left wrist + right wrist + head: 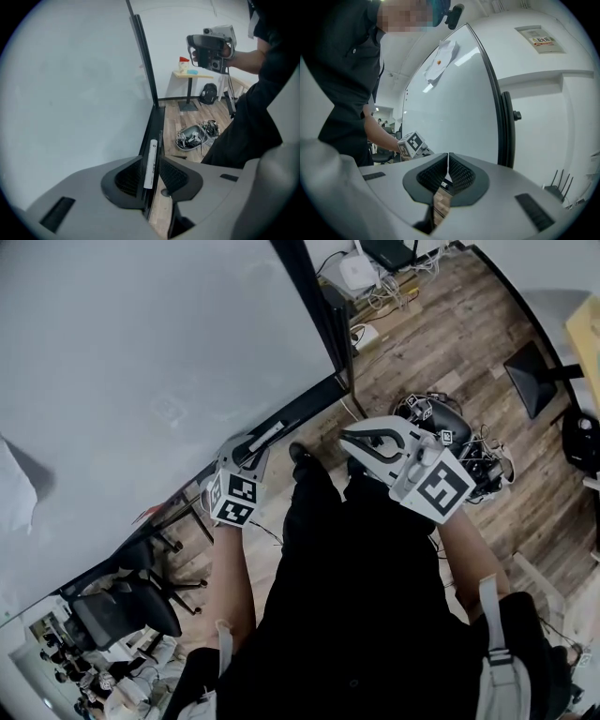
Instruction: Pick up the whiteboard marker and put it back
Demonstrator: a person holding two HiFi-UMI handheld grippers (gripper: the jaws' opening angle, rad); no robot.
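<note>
A white whiteboard marker (150, 161) sits between the pads of my left gripper (151, 164), which is shut on it. It lies lengthwise over the black tray (154, 123) at the bottom edge of the big whiteboard (141, 352). From the head view the marker (269, 434) pokes out of the left gripper (255, 444) right at the tray (314, 397). My right gripper (345, 436) hovers to the right, off the board, with its jaws shut and nothing between them (448, 161).
A grey shell full of cables (193, 136) lies on the wooden floor by the board. A small table (190, 75) and a dark bag (208, 93) stand beyond. An office chair (122, 607) sits at the left. A paper sheet (440, 58) hangs on the board.
</note>
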